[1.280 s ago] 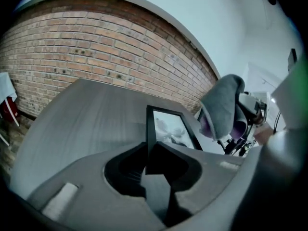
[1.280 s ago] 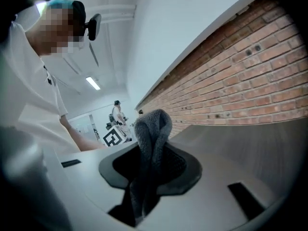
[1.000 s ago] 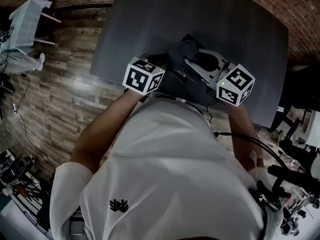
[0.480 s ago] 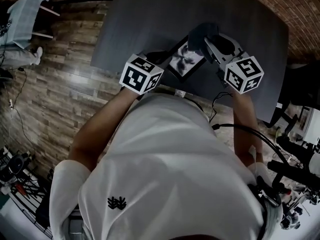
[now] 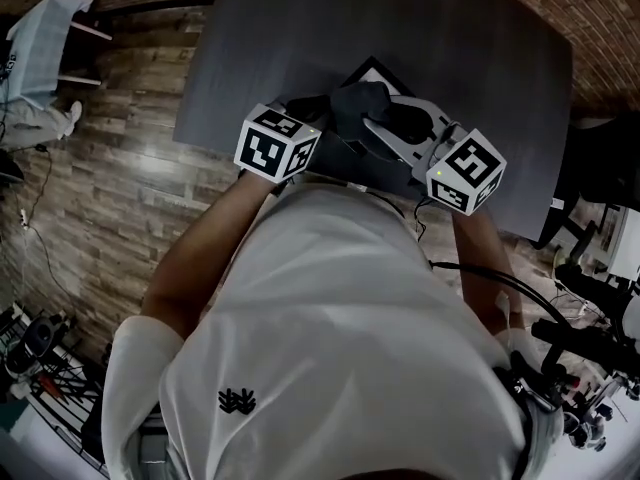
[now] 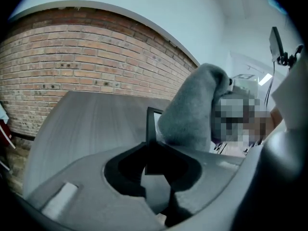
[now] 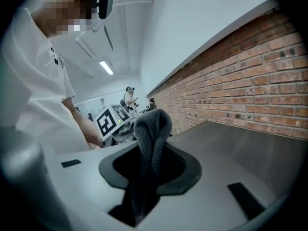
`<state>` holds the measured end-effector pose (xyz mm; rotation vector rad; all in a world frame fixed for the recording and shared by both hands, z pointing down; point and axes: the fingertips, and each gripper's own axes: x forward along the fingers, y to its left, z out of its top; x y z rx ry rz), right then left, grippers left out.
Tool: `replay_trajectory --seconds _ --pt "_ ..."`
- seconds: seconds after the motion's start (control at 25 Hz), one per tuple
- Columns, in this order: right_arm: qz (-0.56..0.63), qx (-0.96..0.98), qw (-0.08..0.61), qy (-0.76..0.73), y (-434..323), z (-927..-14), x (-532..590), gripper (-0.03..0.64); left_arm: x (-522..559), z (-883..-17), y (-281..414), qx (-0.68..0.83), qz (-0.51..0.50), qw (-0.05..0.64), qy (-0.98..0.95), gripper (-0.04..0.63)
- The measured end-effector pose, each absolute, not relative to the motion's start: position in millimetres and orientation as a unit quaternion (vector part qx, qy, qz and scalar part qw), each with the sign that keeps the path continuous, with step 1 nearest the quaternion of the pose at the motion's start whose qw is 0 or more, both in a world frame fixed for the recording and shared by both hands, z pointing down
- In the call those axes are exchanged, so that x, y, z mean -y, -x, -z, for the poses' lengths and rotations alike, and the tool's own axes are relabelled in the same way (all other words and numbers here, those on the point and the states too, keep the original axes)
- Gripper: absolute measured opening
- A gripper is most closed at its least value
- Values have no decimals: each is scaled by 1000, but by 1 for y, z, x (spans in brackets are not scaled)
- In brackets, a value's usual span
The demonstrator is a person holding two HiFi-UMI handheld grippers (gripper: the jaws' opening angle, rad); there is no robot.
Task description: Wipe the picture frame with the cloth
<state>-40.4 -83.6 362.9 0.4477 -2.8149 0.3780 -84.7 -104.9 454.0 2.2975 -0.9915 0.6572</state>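
- Plainly, the left gripper [image 6: 155, 163] has its fingers clamped on one edge of a black rectangular picture frame with a white mat [image 6: 150, 123]. The frame stands on edge in the notch between them.
- The right gripper [image 7: 147, 171] has its fingers pressed together on a dark grey fleecy cloth [image 7: 152, 129]. A bunched fold of the cloth sticks up past the fingertips.
- In the left gripper view, the cloth bulges against the frame's face at about two o'clock from the fingers and touches it.
- In the head view, the frame is over the dark grey table [image 5: 470, 58], close to the person's side. Whether it rests on the top I cannot tell.
- Only one corner of the frame shows there, at twelve o'clock from the cloth. The cloth and the right gripper cover the rest.
- From the cloth, the left gripper sits at eight o'clock and the right gripper at four o'clock.
- The person's white shirt [image 5: 340, 328] fills the lower half of the head view.
- A wood-plank floor [image 5: 120, 198] lies at nine o'clock from the table, and a red brick wall [image 6: 86, 57] stands beyond the table's far edge.
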Motion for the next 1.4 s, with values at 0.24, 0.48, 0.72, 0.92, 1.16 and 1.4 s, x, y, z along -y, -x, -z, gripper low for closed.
replay_trajectory --seconds 0.24,0.48,0.72,0.92,1.16,1.4 --pt "-122 945 156 -260 -4 -379 134 109 109 -450 77 363 -246 270 -857 75" --pt "-107 934 145 -309 -38 -368 166 109 111 -453 74 365 -247 271 -855 75" --pt "-104 961 106 -235 -9 -340 130 109 114 -456 78 373 -251 273 -850 75" --pt "-140 972 100 -162 25 -354 89 109 117 -455 79 378 -249 272 -849 75" --pt "-147 956 118 -225 0 -380 110 109 113 -452 77 375 -251 269 -851 75" --pt "-135 938 122 -296 -42 -378 150 109 118 -460 75 371 -253 275 -850 77"
